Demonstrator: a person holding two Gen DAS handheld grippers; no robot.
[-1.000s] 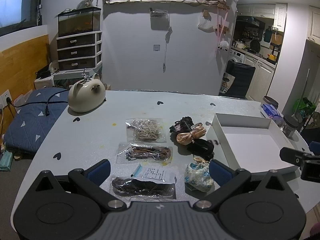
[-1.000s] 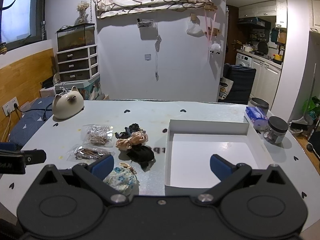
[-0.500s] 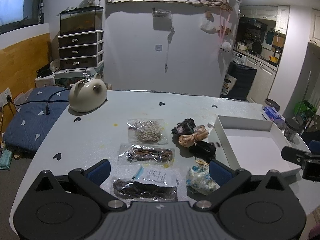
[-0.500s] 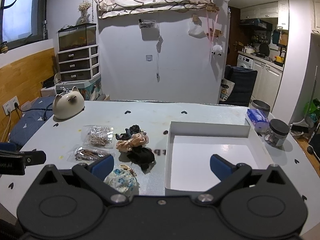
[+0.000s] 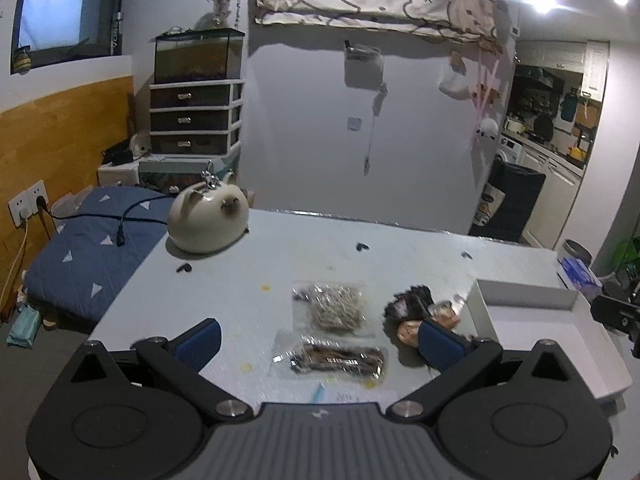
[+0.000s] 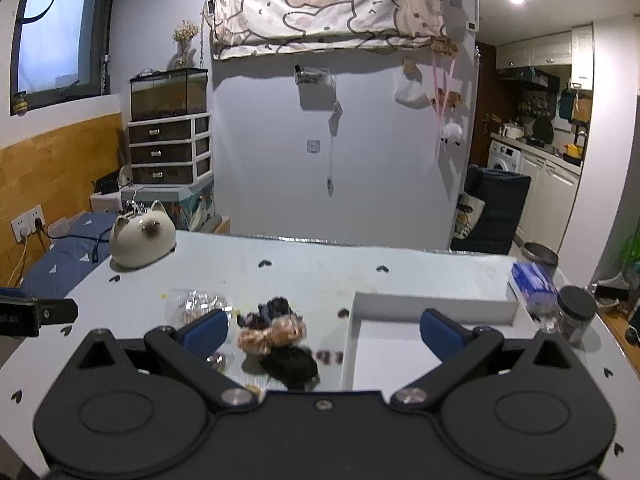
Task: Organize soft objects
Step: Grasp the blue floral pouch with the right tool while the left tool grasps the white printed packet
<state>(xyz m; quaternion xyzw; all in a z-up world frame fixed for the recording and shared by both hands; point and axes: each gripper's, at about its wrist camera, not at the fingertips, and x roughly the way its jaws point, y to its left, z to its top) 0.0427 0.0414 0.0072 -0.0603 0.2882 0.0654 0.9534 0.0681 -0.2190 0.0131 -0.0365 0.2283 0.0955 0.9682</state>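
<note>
Several soft hair scrunchies lie in a cluster on the grey table: a peach scrunchie, a black scrunchie in front of it and a dark frilly one behind. In the left wrist view the dark frilly one and the peach scrunchie show beside the right finger. An empty white tray stands to their right and also shows in the left wrist view. My left gripper is open above two clear bags. My right gripper is open above the scrunchies and the tray's left wall.
Clear bags of cords lie left of the scrunchies: one with pale cord, one with brown cord. A cat-shaped ceramic pot stands at the back left. A blue tissue pack and a dark-lidded jar stand right of the tray.
Both grippers have moved forward and tilted up. The near bag and the floral scrunchie have dropped out of view under the gripper bodies. Both stay open and empty.
</note>
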